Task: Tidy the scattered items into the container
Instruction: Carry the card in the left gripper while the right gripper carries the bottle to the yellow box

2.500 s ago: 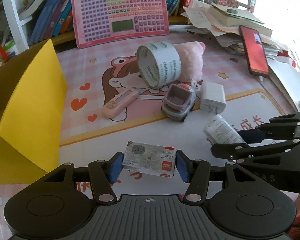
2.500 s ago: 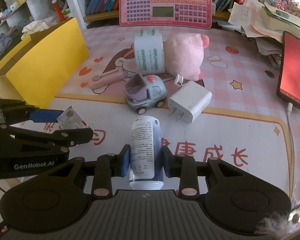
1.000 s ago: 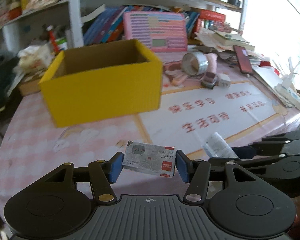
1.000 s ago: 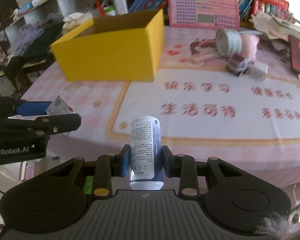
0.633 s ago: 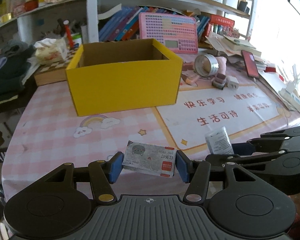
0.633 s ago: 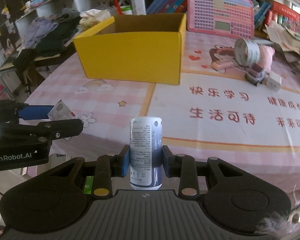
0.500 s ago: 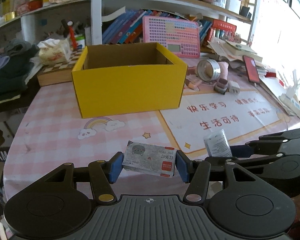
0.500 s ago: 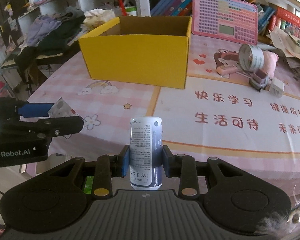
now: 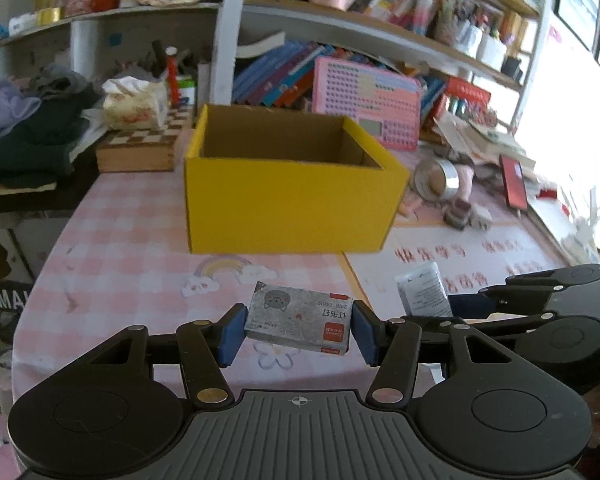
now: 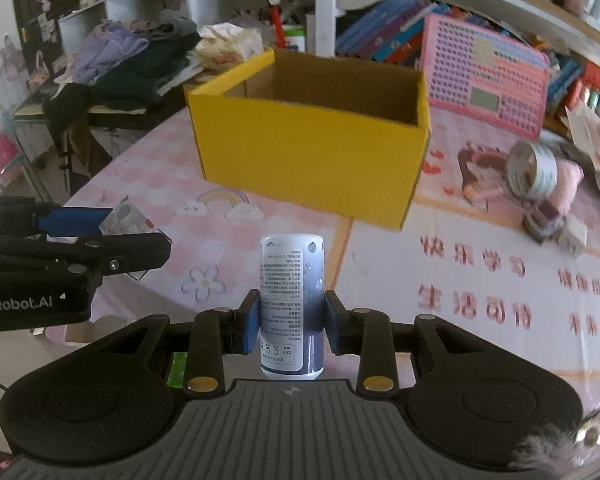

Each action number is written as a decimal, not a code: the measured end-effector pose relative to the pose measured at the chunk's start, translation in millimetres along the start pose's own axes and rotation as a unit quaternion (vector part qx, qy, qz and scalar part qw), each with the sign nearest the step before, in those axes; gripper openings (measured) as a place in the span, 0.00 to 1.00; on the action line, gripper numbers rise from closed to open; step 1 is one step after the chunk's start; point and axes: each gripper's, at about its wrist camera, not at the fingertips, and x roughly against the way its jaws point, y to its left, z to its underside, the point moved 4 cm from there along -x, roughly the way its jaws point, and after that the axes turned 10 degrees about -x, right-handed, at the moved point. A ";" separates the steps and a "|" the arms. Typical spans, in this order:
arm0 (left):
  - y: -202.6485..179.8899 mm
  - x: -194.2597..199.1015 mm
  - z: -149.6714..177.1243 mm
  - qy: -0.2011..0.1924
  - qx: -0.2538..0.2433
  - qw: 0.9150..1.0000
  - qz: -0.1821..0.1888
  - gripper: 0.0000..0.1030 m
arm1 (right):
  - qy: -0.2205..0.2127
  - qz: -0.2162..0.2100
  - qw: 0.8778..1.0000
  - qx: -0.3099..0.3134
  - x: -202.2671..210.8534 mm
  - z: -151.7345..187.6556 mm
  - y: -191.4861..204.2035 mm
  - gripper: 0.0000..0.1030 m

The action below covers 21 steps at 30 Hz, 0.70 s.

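A: Status on both tongs?

B: Left tongs (image 9: pixel 298 330) clamped on the staple box (image 9: pixel 299 322), held by its short ends, lying flat and slightly tilted. Right tongs (image 10: pixel 291 322) clamped tight on the bottle (image 10: pixel 292 304), upright between the pads. Both loads are off the desk (image 9: pixel 132 240).

A: Where's the container?

B: Yellow box (image 9: pixel 288 184), open top, ahead of both tongs on the pink check cloth. Inside looks empty from here, but the floor is mostly hidden behind the near wall.

A: So which step?

B: Carry phase, I'd say. Both items picked, neither over the box yet; the near wall is between them and the opening.

A: Next move?

B: Lift enough to clear the near wall, bring each over the opening, then release. Two tongs side by side, so probably go one at a time to avoid them bumping above the box.

A: What's left after?

B: Tape roll (image 10: pixel 534 170), pink plush (image 10: pixel 566 184), toy car (image 10: pixel 544 218) and charger (image 10: pixel 574 236) clustered on the desk, right of the box.
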 end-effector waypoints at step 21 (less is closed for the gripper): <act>40.5 -79.4 -161.9 -0.079 -0.097 0.991 -0.055 0.53 | -0.100 -0.014 0.994 0.051 -60.6 -181.2 -41.1 0.30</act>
